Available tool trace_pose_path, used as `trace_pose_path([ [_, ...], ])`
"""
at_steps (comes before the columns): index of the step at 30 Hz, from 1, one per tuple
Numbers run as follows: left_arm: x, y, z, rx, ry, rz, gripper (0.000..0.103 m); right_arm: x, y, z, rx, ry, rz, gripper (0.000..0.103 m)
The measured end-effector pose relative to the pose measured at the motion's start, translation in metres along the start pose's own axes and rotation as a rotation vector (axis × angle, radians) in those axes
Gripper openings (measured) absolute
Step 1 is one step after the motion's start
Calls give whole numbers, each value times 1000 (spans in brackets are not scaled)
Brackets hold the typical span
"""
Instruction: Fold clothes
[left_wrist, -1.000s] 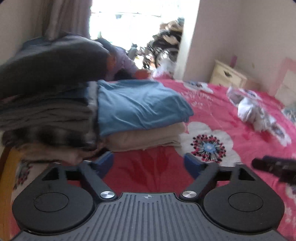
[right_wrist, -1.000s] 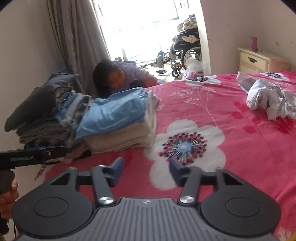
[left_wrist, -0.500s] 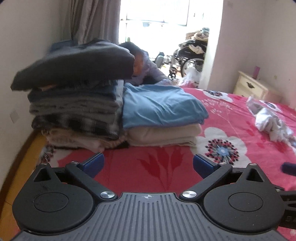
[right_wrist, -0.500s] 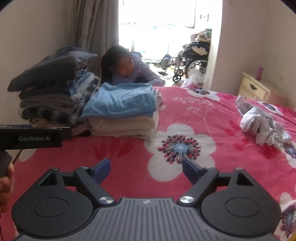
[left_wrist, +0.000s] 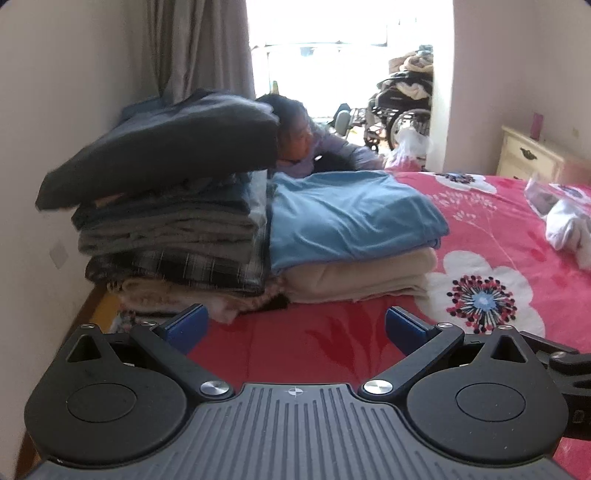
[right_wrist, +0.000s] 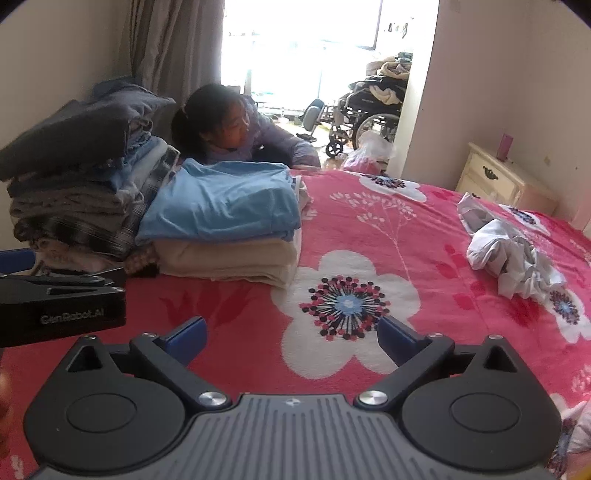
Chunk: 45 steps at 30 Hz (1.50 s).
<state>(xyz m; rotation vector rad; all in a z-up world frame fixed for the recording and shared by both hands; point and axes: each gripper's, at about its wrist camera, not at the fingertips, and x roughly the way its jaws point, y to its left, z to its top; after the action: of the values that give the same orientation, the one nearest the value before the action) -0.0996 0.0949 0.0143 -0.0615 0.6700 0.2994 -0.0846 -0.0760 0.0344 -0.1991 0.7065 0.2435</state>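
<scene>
Left wrist view: the left gripper (left_wrist: 294, 326) hangs spread and empty above the red bedspread (left_wrist: 306, 350), facing two folded stacks (left_wrist: 258, 229) squared against the wall, likely to keep bed space free. Right wrist view: the right gripper (right_wrist: 291, 338) gapes empty too, with a crumpled white garment (right_wrist: 513, 251) lying loose, well apart from those stacks.

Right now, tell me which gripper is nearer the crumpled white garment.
Right. The right gripper hovers over the bedspread with the crumpled white garment ahead to its right; the left gripper faces the folded stacks, farther off.
</scene>
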Motion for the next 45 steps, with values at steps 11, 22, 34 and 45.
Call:
trace_pose_path([
  [11, 6, 13, -2, -80, 75, 34, 103, -1, 6, 2, 18, 12, 5, 102],
  [22, 10, 14, -5, -64, 77, 48, 103, 8, 15, -2, 16, 28, 8, 102],
  [34, 11, 14, -6, -58, 78, 59, 103, 11, 19, -4, 8, 32, 6, 102],
  [45, 10, 14, -7, -50, 76, 65, 103, 10, 19, -3, 4, 26, -1, 102],
])
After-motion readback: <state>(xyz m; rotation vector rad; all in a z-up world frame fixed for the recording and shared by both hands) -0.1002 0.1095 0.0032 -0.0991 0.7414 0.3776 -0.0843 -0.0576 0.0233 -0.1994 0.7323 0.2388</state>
